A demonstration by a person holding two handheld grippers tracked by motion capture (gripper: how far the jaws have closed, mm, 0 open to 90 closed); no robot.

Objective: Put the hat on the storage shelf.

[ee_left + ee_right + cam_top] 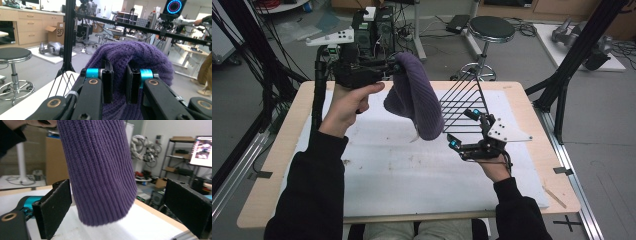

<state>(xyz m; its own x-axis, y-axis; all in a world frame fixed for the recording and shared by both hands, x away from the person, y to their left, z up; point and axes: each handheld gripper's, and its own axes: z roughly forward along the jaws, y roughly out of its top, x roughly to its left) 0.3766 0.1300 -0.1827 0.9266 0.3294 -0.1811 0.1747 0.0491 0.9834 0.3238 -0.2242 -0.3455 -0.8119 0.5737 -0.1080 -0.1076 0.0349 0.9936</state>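
A purple knit hat (417,100) hangs in the air over the table, lifted by its top. My left gripper (393,66) is shut on a fold of that top, held level in the person's left hand. In the left gripper view the fabric of the hat (135,57) bulges up between and around the two pads of the left gripper (119,83). My right gripper (460,128) stands open at the hat's lower right, its jaws pointing toward it. In the right gripper view the hat (100,170) hangs between the wide-apart pads of the right gripper (120,211), touching neither.
A black wire rack (464,102) stands on the table just right of the hat. A white mat (402,175) covers the wooden table (287,150). A stool (491,30) and black frame struts (562,90) stand beyond the far and right edges.
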